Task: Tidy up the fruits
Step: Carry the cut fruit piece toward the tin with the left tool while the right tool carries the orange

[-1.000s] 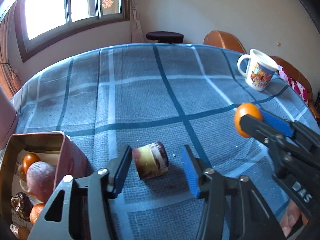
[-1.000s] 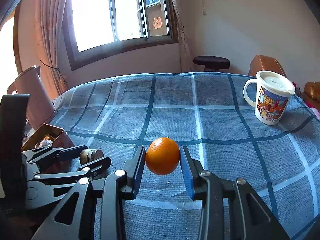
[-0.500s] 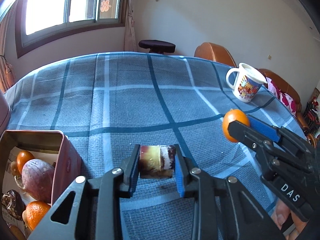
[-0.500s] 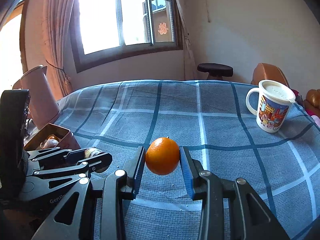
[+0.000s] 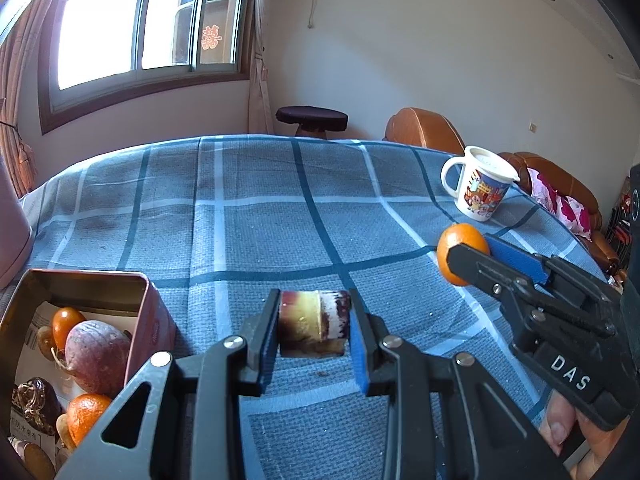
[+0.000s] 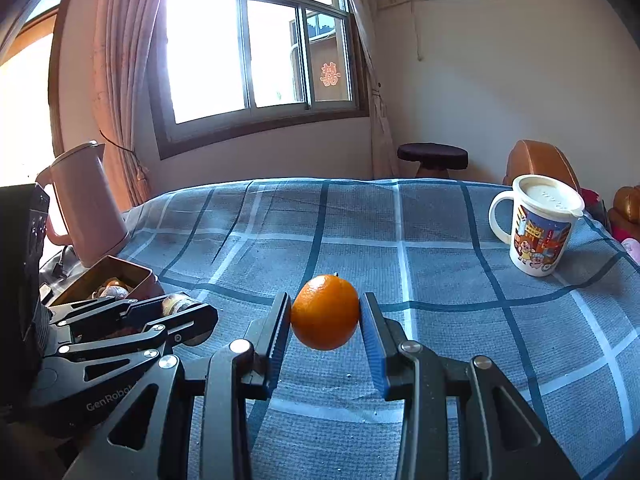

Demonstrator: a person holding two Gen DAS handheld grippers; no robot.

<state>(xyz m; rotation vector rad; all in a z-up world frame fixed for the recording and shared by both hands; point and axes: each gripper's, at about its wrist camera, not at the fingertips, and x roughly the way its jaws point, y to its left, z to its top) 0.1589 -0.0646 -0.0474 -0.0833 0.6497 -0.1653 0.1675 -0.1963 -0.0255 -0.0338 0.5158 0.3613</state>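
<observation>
A second ago the left gripper has its jaws spread wide around the short purple-and-yellow cylindrical fruit piece lying on the blue checked cloth; now the jaws are clamped on its two ends, and the piece hangs lifted just clear of the cloth

My left wrist camera looks forward and downward along its own fingers, close above the blue checked tablecloth, facing the window. My right wrist camera sits just to its right, facing likewise (slightly shallower). Both share the cloth, window, stool, mug, and each catches the other gripper at its edge.
</observation>
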